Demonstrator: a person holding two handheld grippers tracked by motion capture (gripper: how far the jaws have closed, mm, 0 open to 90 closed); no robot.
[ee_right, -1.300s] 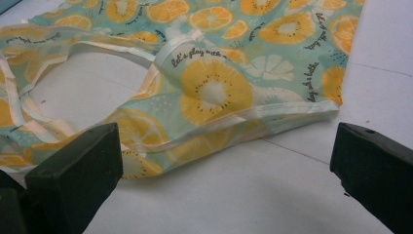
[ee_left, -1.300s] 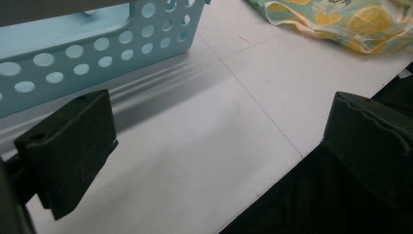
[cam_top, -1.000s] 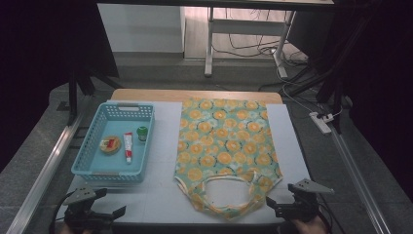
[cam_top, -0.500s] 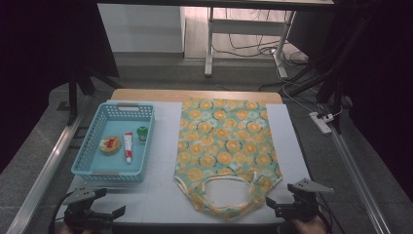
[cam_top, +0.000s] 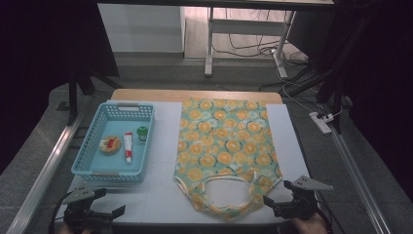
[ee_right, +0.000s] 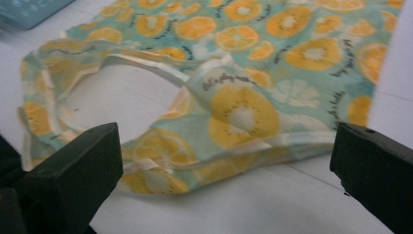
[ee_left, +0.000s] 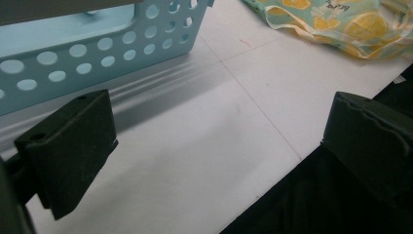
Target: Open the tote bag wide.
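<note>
Near edge: right gripper jaws spread wide, empty, just short of the orange-print garment lying flat mid-table. Script lettering on fabric, too blurred to read. Left gripper jaws spread, empty. Beyond it, blue basket.

Basket: light blue, perforated walls, on the white table to my left.
Basket contents: round orange-and-red item, white tube with red end, small green-capped jar.
Beyond table: white power strip on floor, tangled cables.
</note>
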